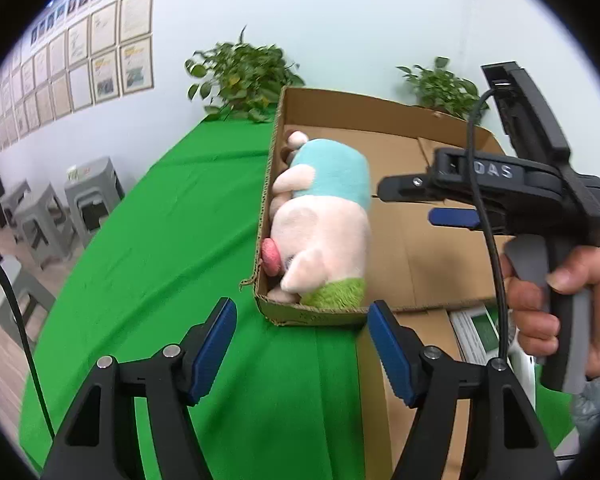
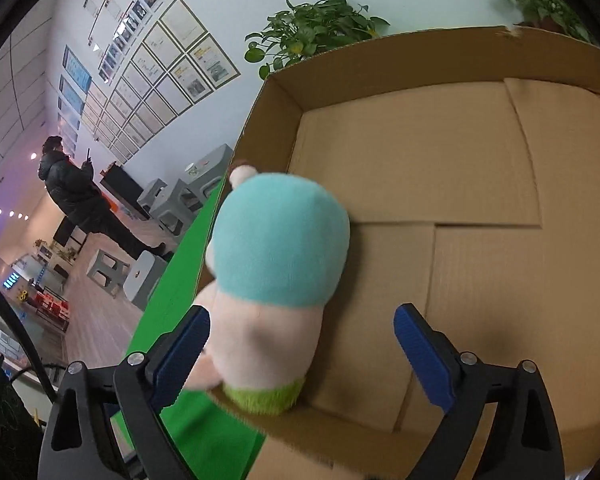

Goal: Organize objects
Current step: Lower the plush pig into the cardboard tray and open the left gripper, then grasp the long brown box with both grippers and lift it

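Plush (image 1: 324, 220) lies in box (image 1: 380, 108), against its 9 o'clock wall. Left gripper (image 1: 302, 354) and right gripper (image 2: 302, 354) both gape, gripping nothing. I see risk: right pad (image 2: 180, 354) touches plush, could drag it out.

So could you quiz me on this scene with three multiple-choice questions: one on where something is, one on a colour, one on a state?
1. Where is the plush toy?
A. on the green cloth
B. in the box
C. on a stool

2. What colour is the cloth?
A. green
B. red
C. white

3. How is the left claw?
A. shut on the toy
B. shut on the box
C. open, holding nothing

Answers: B, the toy lies against the box's wall; A, the cloth is bright green; C, its blue pads stand apart with nothing between them.
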`<action>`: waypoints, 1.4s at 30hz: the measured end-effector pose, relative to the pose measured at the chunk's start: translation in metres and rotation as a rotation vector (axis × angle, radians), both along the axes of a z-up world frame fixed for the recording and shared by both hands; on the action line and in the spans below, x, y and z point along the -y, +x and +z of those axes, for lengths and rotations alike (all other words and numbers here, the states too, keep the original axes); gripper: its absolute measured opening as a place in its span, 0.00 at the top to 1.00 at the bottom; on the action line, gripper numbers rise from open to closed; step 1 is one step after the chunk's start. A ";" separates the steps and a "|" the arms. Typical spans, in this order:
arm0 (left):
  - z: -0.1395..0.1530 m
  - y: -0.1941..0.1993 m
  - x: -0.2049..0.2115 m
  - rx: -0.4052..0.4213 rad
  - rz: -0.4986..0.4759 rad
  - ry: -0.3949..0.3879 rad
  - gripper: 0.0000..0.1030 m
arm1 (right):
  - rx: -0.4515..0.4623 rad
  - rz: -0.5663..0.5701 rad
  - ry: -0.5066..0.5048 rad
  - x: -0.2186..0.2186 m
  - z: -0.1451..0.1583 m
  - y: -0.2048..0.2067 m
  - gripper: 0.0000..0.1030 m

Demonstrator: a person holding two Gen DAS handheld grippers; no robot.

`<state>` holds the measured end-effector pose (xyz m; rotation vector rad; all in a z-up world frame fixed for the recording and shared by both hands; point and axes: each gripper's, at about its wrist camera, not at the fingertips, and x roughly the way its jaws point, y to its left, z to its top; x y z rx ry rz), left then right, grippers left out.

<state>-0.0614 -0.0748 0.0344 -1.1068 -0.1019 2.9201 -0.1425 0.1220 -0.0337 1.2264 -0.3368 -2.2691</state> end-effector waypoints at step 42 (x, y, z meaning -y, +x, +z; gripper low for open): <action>-0.068 0.021 -0.003 0.265 -0.297 0.545 0.24 | 0.094 0.228 -0.088 -0.071 -0.051 0.228 0.00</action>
